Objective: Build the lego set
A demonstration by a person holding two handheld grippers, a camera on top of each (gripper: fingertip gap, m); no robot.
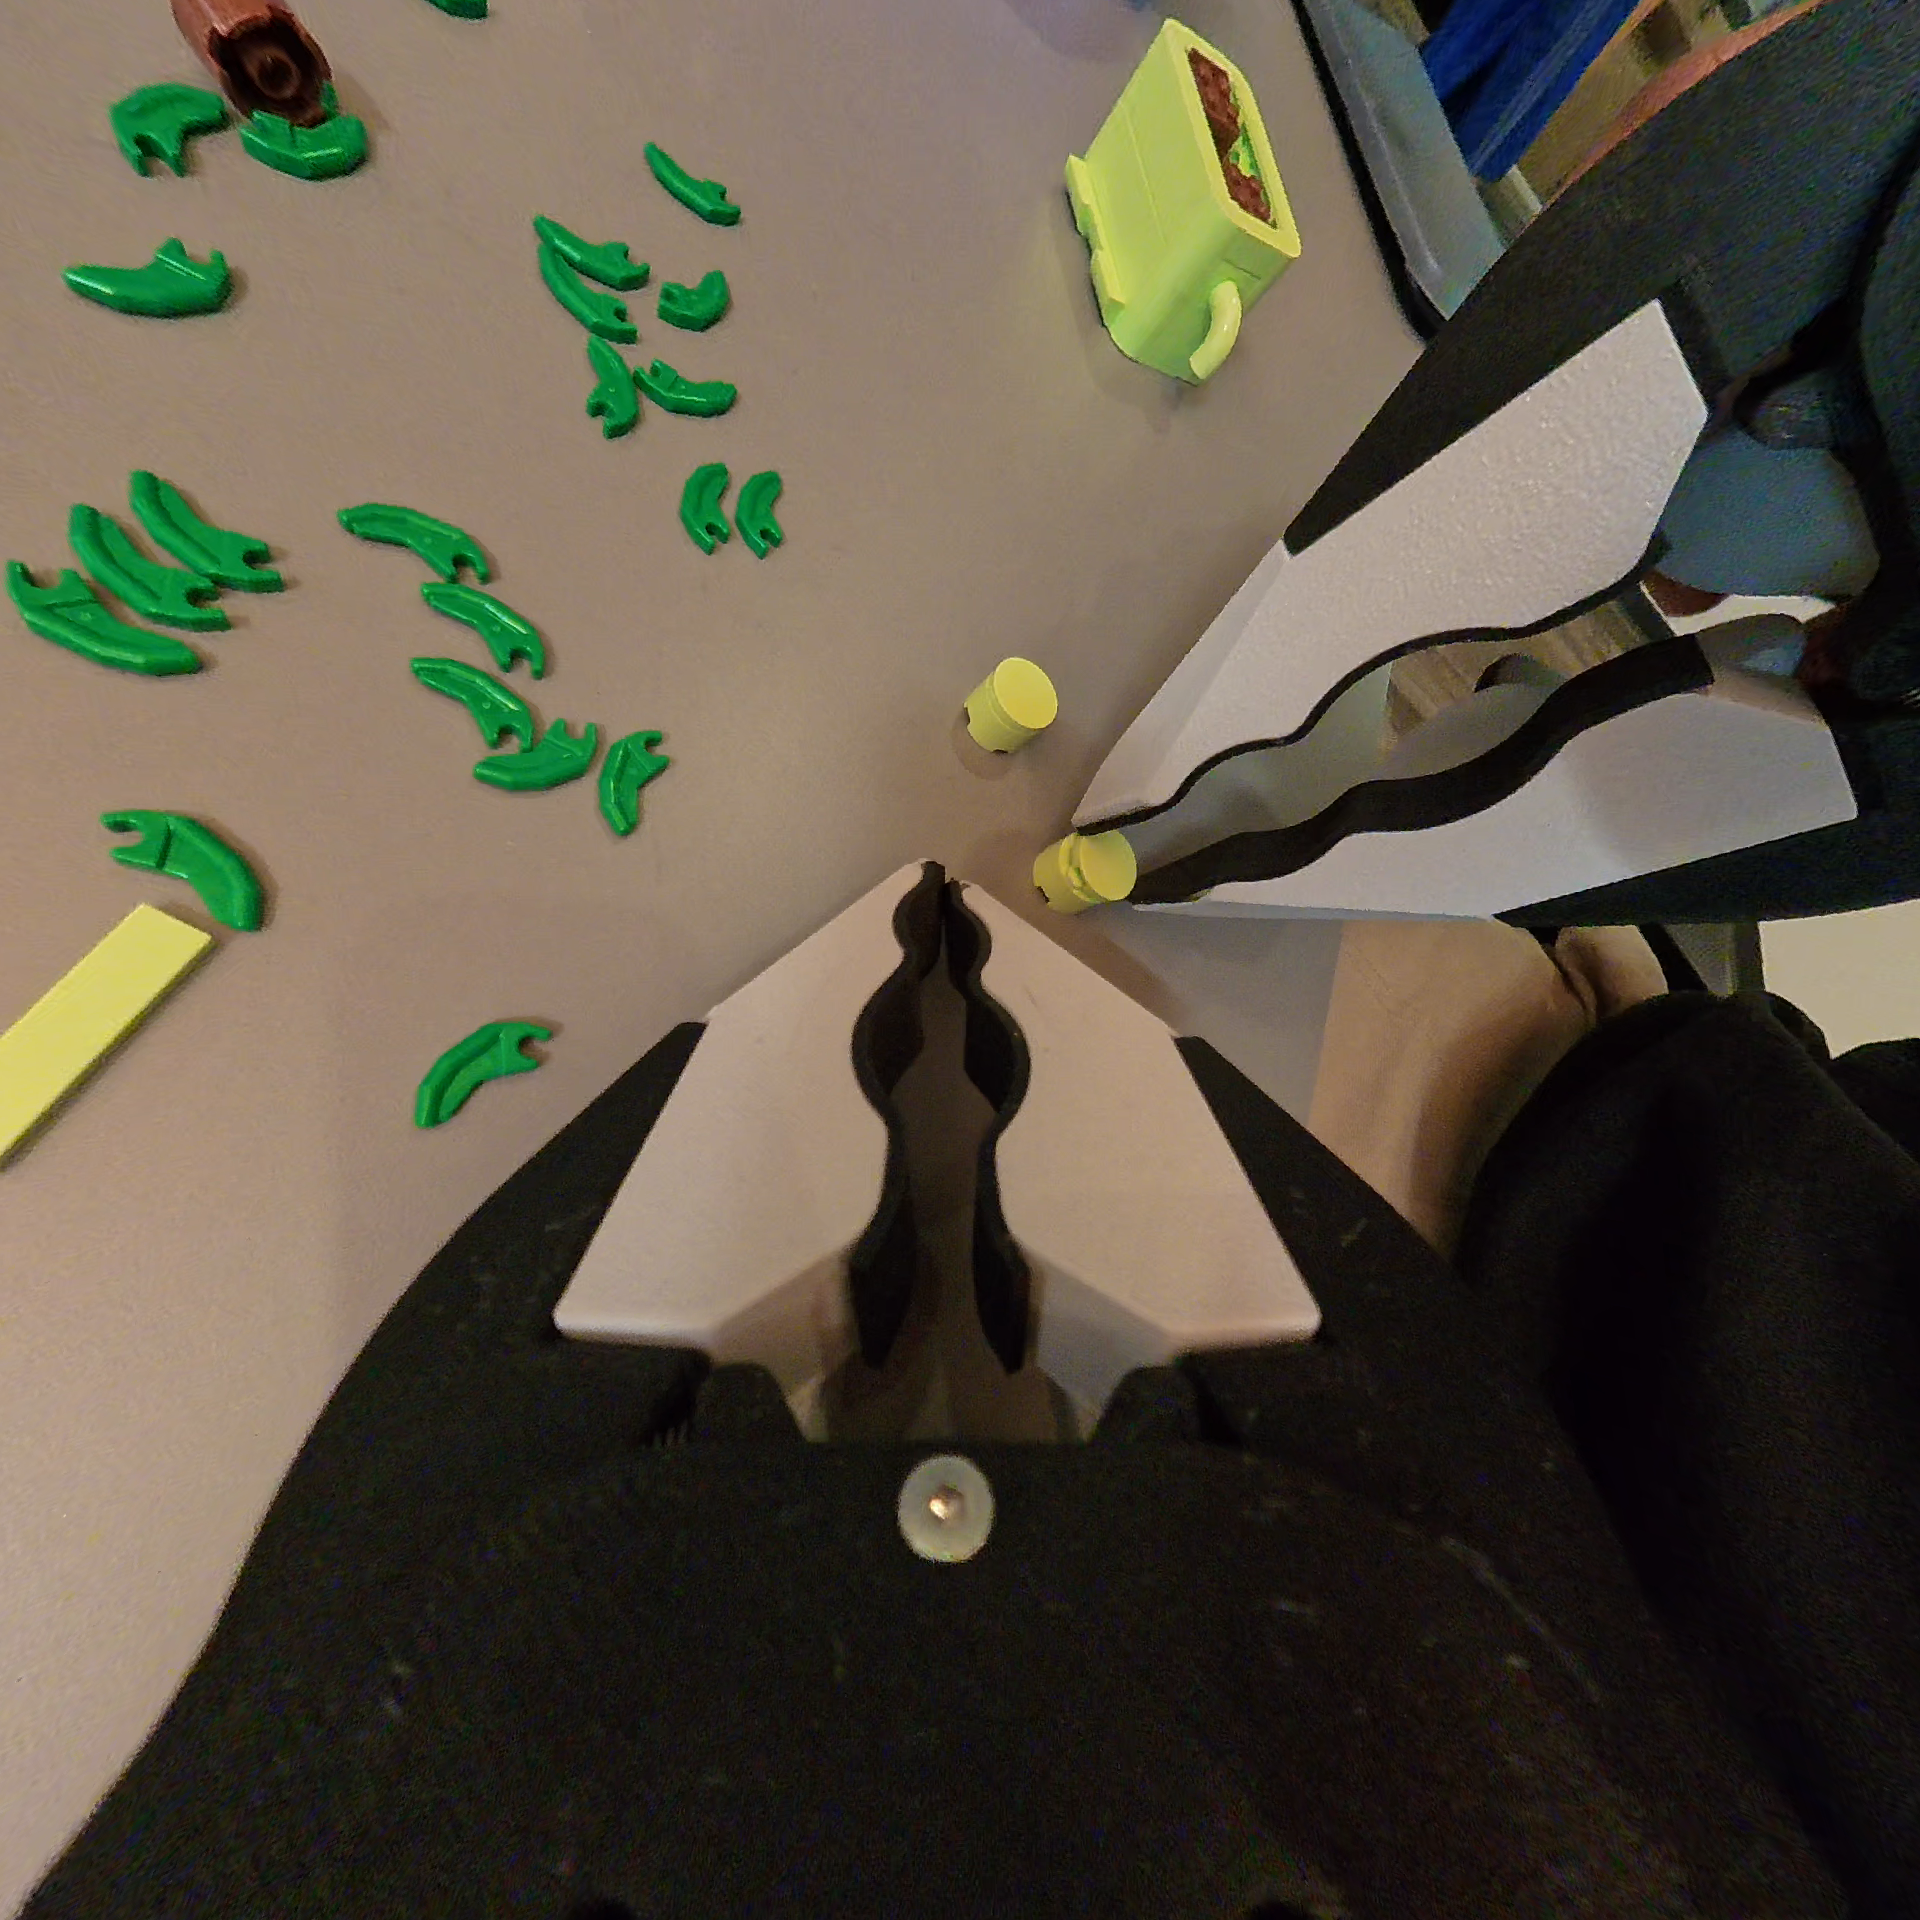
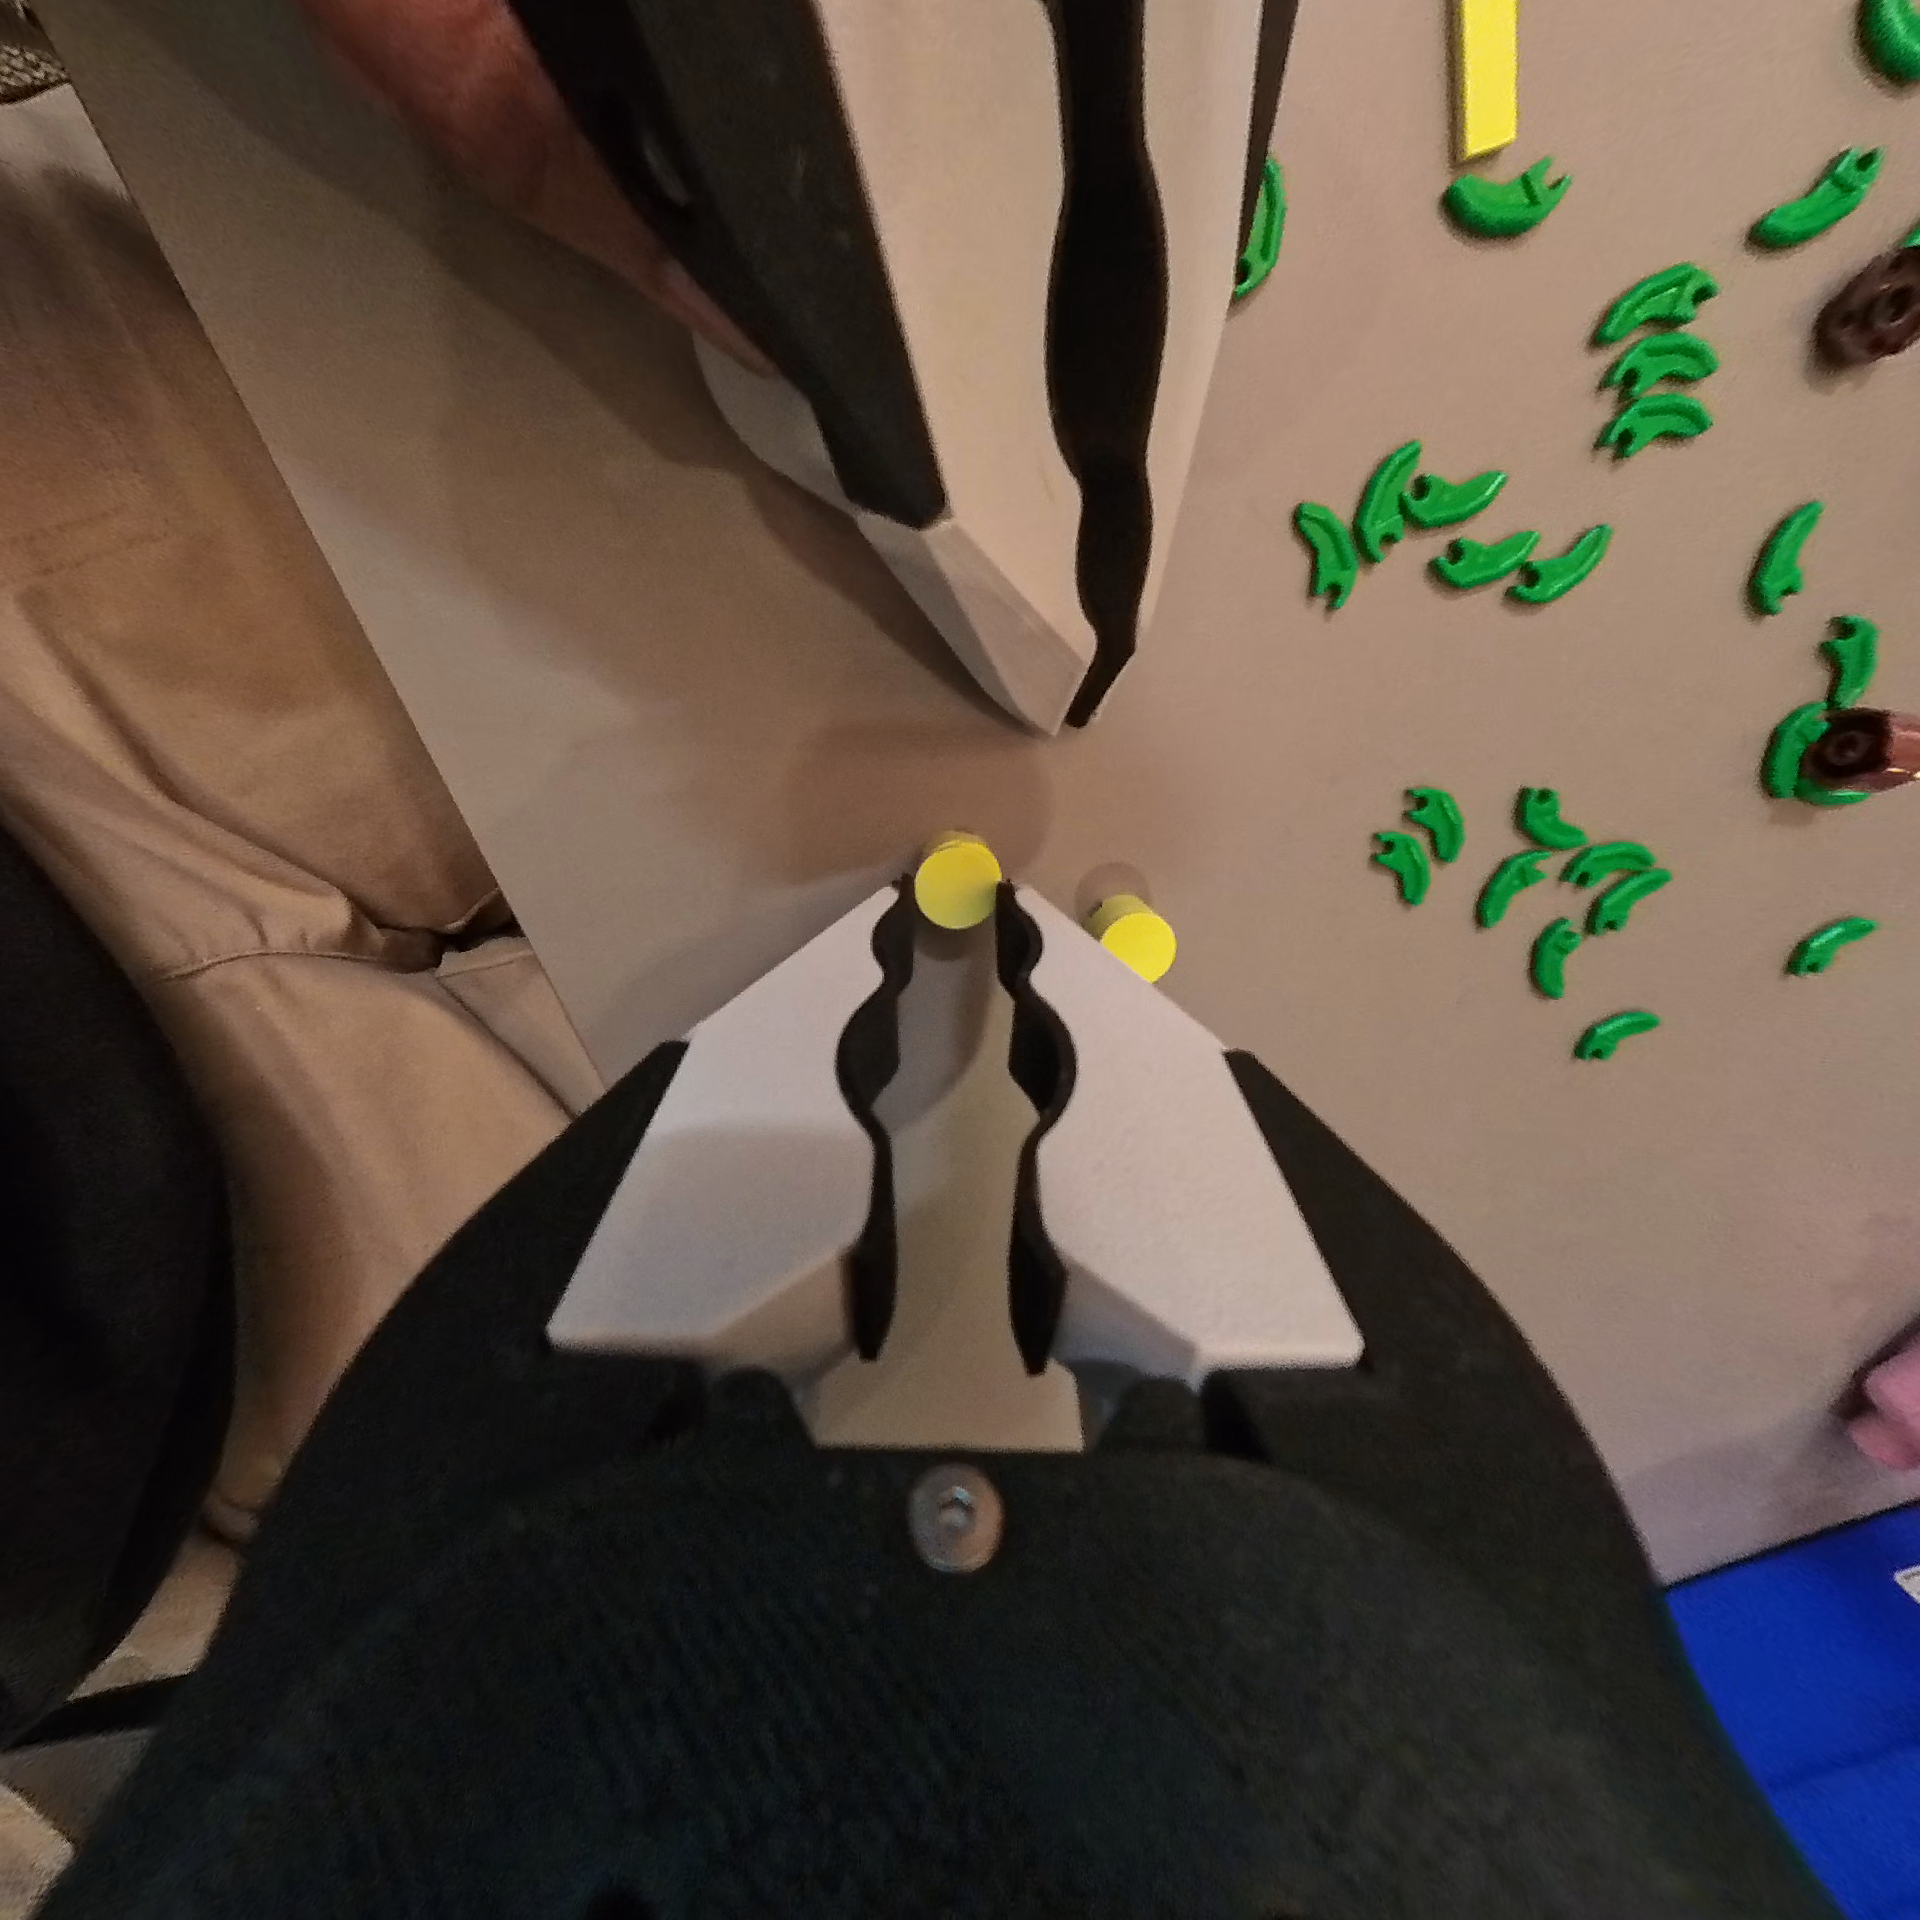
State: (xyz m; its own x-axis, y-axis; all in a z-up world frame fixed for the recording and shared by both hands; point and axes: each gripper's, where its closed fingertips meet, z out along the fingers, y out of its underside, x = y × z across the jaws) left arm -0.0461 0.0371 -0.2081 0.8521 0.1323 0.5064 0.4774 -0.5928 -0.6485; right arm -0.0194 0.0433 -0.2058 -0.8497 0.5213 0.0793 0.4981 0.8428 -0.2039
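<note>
Left gripper [image 1: 943, 896]: pads pressed together, empty, tip near the table [image 1: 831, 582] edge. Just beside it, the right gripper [image 1: 1107, 868] pinches a yellow round brick [image 1: 1084, 871]; a second yellow round brick [image 1: 1010, 703] lies near, green leaf pieces [image 1: 478, 623] well apart.

Right wrist view: right gripper [image 2: 956, 896] closed on the yellow round brick [image 2: 957, 883] across its round sides. Judged light, rigid, smooth; likely to roll or pop out, so grip mid-barrel.
</note>
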